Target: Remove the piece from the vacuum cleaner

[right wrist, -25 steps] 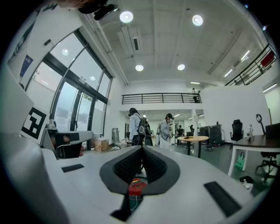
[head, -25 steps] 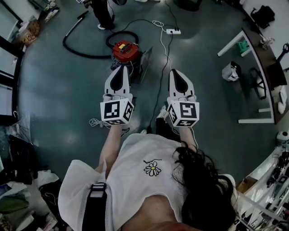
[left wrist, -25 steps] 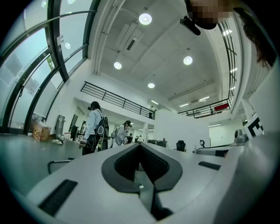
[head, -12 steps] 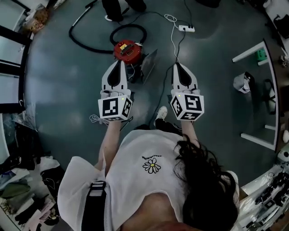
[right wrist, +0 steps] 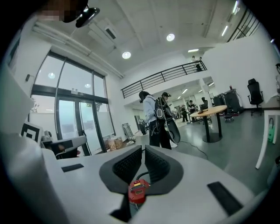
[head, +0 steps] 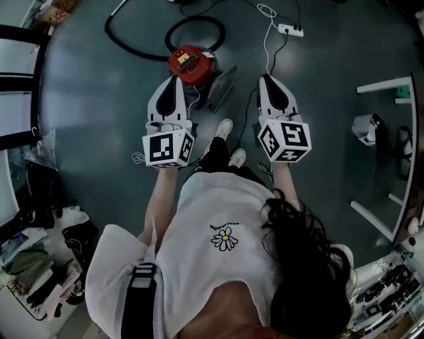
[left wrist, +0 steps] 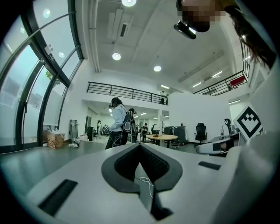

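the red vacuum cleaner (head: 191, 64) sits on the dark floor (head: 93, 99), with its black hose (head: 196, 20) looped on the far side of it. the left gripper (head: 176, 81) is held just on the near side of the vacuum cleaner, jaws pressed together on nothing. the right gripper (head: 267, 79) hangs off to the vacuum cleaner's right, apart from it - jaws also together, empty. a white power strip (head: 291, 30) lies beyond the vacuum cleaner, to its right.
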Demonstrator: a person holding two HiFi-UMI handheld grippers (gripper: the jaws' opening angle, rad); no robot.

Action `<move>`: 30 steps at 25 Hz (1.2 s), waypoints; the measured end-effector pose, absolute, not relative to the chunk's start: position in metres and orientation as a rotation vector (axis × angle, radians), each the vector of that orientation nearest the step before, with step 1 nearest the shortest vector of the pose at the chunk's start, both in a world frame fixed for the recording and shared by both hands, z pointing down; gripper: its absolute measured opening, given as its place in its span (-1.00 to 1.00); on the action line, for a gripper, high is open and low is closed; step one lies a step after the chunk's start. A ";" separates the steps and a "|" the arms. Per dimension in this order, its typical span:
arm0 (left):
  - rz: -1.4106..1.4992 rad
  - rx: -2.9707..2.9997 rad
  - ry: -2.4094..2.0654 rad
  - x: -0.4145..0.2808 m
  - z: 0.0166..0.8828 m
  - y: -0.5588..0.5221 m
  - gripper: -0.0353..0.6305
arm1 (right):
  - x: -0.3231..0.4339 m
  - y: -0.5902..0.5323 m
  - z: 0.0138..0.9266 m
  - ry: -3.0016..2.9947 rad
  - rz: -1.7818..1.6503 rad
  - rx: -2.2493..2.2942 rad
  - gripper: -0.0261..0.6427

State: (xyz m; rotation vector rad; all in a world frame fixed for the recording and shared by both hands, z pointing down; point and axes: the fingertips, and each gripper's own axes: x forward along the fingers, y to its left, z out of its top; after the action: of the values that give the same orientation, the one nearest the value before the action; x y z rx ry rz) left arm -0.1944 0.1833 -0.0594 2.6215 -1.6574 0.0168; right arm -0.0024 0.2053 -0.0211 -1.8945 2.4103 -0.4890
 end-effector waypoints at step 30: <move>1.436 2.464 -1.095 -0.133 0.484 -0.109 -0.88 | 0.025 -0.054 0.495 1.884 -1.929 -1.537 -0.37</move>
State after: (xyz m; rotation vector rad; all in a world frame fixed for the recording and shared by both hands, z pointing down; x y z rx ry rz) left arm -0.1332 -0.1088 0.4841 2.4642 -1.0953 1.4357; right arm 0.0252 -0.0540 0.4946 -1.5370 1.8838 -1.9290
